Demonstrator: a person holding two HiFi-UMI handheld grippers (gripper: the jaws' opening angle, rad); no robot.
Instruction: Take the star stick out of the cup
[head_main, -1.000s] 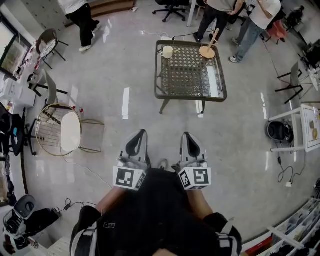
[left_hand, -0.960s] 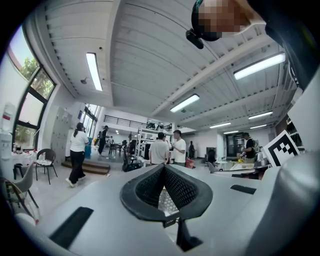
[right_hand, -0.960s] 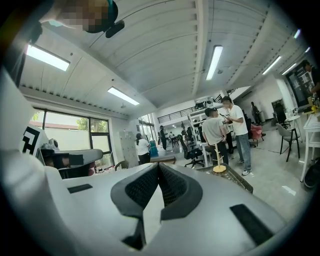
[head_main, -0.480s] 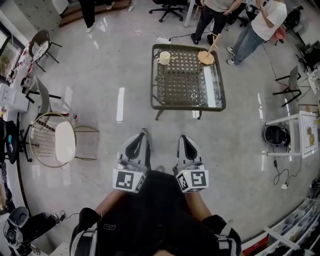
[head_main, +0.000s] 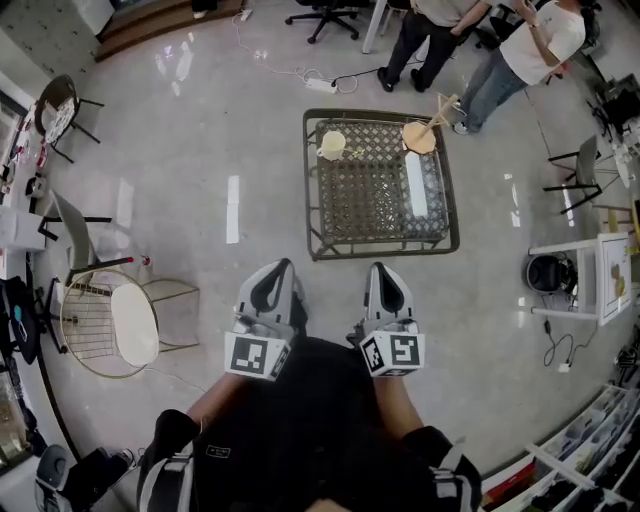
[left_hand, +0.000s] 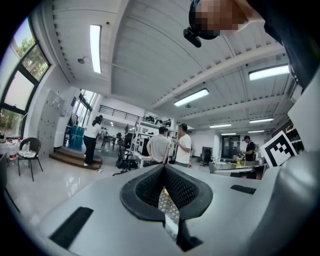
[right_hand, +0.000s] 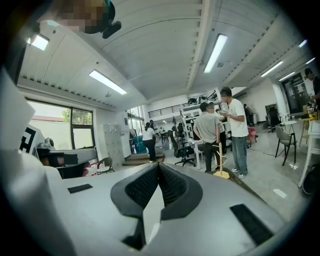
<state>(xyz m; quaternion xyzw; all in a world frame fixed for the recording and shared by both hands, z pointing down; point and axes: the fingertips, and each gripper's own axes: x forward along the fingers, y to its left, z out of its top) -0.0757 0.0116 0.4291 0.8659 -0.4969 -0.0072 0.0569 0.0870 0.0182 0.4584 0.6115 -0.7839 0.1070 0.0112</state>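
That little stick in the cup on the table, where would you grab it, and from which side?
Probably the end poking out past the cup's rim, coming down from above: the cup stands open-topped at the table's far-left corner, so the star stick lifts out upward. It is too small here to judge finer.

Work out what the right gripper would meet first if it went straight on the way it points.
Probably nothing close. The right gripper, fingers shut, points roughly level; its view shows open room ahead, the wooden stand off to the right. It likely passes over the low table, though depth is unclear.
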